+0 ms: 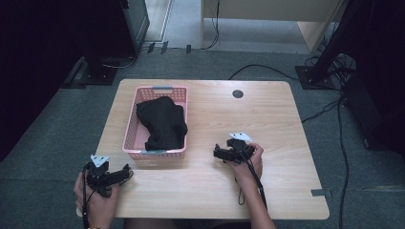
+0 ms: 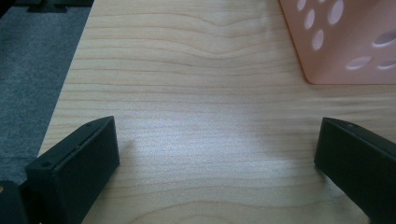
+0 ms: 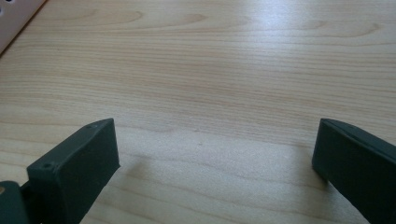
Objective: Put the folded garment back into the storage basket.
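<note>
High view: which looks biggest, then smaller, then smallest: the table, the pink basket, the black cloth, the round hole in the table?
1. table
2. pink basket
3. black cloth, lying inside the basket
4. round hole, near the table's far edge

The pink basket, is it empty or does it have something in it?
Not empty: the pink basket holds a bunched black cloth that covers most of its floor.
</note>
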Tool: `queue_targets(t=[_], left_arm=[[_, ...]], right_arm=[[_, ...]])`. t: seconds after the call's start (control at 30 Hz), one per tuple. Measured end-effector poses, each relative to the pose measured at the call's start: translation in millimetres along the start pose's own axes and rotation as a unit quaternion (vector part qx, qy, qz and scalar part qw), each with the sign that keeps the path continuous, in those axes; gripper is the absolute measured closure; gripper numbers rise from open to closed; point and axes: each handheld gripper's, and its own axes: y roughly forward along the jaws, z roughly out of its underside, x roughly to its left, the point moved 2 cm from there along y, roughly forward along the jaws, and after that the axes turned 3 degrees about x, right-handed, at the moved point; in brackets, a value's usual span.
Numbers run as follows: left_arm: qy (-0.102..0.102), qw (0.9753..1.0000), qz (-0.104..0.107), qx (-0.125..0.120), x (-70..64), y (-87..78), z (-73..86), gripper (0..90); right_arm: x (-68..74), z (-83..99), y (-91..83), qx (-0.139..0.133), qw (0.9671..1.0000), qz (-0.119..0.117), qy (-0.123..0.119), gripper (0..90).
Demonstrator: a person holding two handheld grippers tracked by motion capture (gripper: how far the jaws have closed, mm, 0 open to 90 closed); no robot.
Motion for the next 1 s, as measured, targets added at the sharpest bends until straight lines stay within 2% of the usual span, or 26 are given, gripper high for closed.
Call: queue_targets(t=[1.0], left_arm=[[0.001, 1.0, 0.0, 0.0, 0.1, 0.0, 0.0, 0.0]], right_arm=[[-24.3, 7.6, -10.7, -0.004, 0.9998, 0.01, 0.016, 0.2]])
